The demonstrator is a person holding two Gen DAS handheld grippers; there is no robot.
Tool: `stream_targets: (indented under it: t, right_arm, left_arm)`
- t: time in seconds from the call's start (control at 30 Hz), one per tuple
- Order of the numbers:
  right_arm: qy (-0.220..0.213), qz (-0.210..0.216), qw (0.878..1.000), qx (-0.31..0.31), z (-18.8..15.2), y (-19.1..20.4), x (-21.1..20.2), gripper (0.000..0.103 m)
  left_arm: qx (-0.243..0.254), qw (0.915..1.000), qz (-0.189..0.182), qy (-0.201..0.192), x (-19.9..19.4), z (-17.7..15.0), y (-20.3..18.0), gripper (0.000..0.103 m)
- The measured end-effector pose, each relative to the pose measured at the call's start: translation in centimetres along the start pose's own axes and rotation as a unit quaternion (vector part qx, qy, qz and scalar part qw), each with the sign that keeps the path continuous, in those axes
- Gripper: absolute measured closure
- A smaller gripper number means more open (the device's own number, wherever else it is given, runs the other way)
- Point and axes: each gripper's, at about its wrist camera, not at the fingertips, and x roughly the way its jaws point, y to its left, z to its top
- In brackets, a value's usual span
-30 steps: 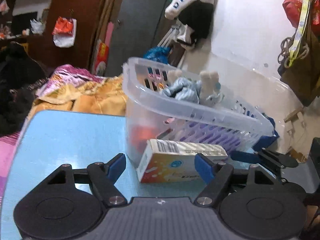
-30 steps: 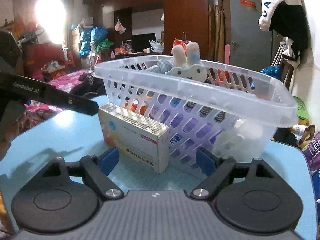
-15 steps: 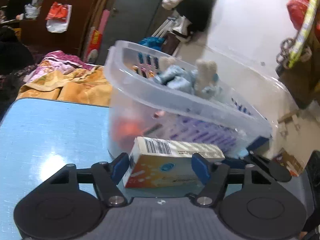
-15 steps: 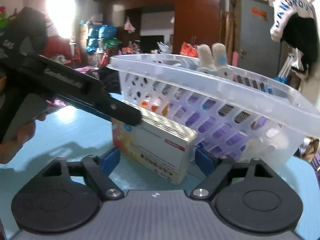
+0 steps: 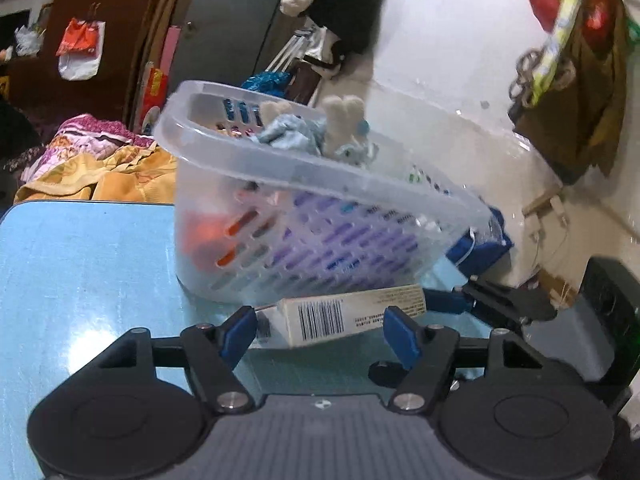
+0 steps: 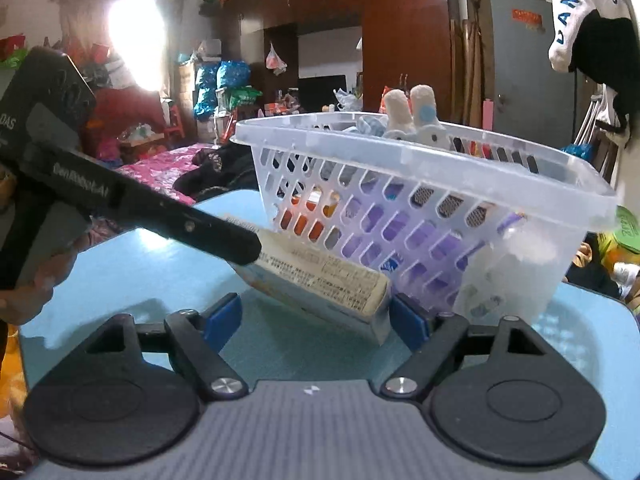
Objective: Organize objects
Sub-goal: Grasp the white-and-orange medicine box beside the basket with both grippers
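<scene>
A white medicine box [image 5: 340, 314] with a barcode lies tilted against the front of a clear plastic basket [image 5: 304, 240] on a blue table. It sits between the open blue fingers of my left gripper [image 5: 318, 334]. In the right wrist view the same box [image 6: 320, 280] leans with its near end between the open fingers of my right gripper [image 6: 316, 320], and the left gripper's black finger [image 6: 180, 224] lies across its far end. The basket [image 6: 420, 208] holds a plush toy [image 6: 412, 116] and other items.
The blue table [image 5: 80, 264] ends close behind the basket, with bedding [image 5: 92, 168] beyond it. A white wall and hanging clothes [image 5: 336, 12] stand behind. The table's right edge [image 6: 592, 320] lies past the basket.
The box has tipped from standing on its long edge to leaning flatter against the basket. Both grippers have moved in closer around it, and the left gripper's finger now lies over its far end.
</scene>
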Motion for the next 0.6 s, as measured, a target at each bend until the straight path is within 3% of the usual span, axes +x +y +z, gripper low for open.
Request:
stream_targets:
  t: [0.13,0.3,0.4,0.5,0.53,0.6]
  right_arm:
    - [0.03,0.017,0.999,-0.006,-1.2,-0.2,-0.9,0.02]
    - [0.04,0.005,0.998,0.04,-1.5,-1.8,-1.2,0.013]
    - [0.059,0.014,0.995,0.08,-1.3,-2.9,0.0,0.013]
    - [0.071,0.02,0.994,0.082,-1.3,-3.1,1.2,0.02]
    - [0.07,0.022,0.995,0.074,-1.2,-2.9,1.1,0.032]
    - [0.076,0.006,0.996,0.045,-1.2,-1.8,1.1,0.032]
  left_arm:
    - [0.007,0.9998,-0.009,0.017,-0.2,-1.6,-0.2,0.03]
    - [-0.011,0.9999,-0.001,0.007,-0.7,-1.7,0.5,0.03]
    - [-0.025,0.9993,0.006,0.027,0.3,-1.3,0.7,0.03]
    - [-0.031,0.9985,0.014,0.043,1.5,-1.4,0.5,0.034]
    - [-0.034,0.9981,0.017,0.049,1.8,-1.4,0.6,0.037]
    - [-0.031,0.9977,0.031,0.051,2.5,-1.5,0.5,0.039]
